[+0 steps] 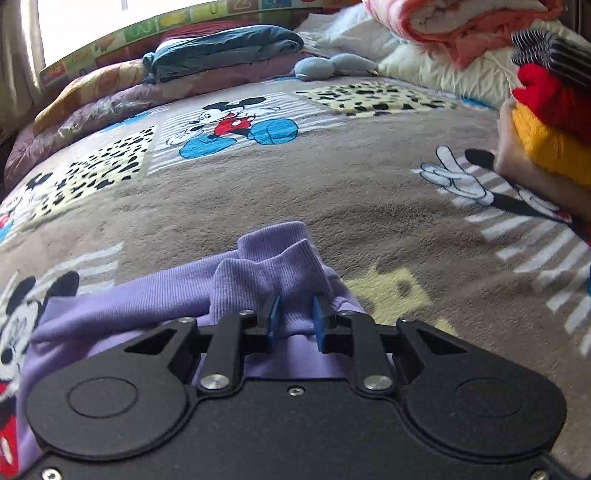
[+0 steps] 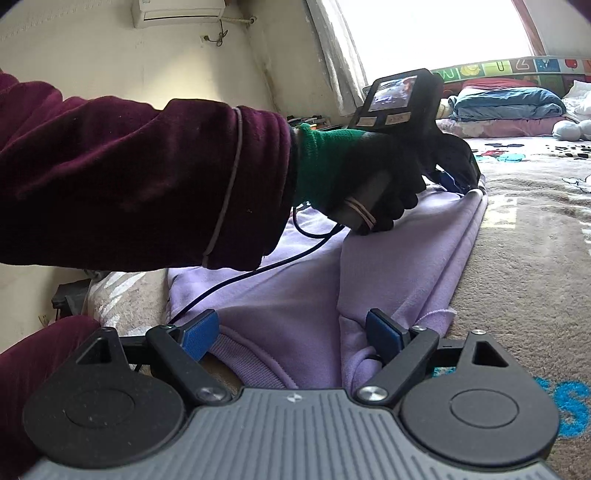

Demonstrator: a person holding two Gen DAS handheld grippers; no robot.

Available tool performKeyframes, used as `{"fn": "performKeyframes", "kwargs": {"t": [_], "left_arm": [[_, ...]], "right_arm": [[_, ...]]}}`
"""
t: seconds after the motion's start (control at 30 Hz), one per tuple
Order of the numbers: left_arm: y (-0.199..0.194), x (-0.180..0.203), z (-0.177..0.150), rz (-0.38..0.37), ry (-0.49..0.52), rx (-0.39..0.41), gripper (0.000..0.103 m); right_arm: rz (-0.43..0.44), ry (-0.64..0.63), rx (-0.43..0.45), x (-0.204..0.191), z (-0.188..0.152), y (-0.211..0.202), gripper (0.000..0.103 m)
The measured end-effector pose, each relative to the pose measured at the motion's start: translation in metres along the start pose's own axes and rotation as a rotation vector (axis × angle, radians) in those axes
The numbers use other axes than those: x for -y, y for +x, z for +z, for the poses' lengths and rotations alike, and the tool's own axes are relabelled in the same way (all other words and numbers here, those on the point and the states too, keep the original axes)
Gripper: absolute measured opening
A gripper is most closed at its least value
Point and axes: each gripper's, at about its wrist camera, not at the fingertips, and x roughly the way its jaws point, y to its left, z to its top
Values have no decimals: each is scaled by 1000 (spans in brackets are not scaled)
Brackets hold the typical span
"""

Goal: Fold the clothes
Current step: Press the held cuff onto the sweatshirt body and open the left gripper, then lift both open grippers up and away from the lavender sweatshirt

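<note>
A lilac garment (image 1: 129,306) lies on the cartoon-mouse blanket (image 1: 332,184), folded lengthwise into a long strip (image 2: 388,266). In the left wrist view my left gripper (image 1: 296,319) is shut on a bunched ribbed cuff (image 1: 280,258) at the garment's far end. The right wrist view shows that gripper (image 2: 461,181) held by a black-gloved hand (image 2: 388,184) over the same end. My right gripper (image 2: 291,338) stands open low over the near end, its blue pads (image 2: 201,334) wide apart with the cloth between them but not pinched.
A stack of folded clothes (image 1: 546,122), striped, red, yellow and beige, stands at the right. Folded blue bedding (image 1: 221,48), a grey-blue plush toy (image 1: 332,64) and a pink quilt (image 1: 461,22) line the far side. A maroon sleeve (image 2: 129,177) and a black cable (image 2: 258,273) cross the garment.
</note>
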Motion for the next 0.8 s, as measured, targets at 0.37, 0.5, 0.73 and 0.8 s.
{"fn": "performKeyframes", "kwargs": {"t": [0.37,0.5,0.73,0.8], "left_arm": [[9,-7,19,2,-55,-21,25],[-33,-20,18,-2,-120,37,40],[-121,-52,-26,-68,-294,89,69],[-143,-63,-49,-80,-361,97,72]], "right_arm": [[-5,-11,-1,-4,-2,1,87],[2,-7,3,-3,-3,-1,87],[-11,-25,23,-7,-5,-7,87],[-18,-34,38,-10,-5,-11,87]]}}
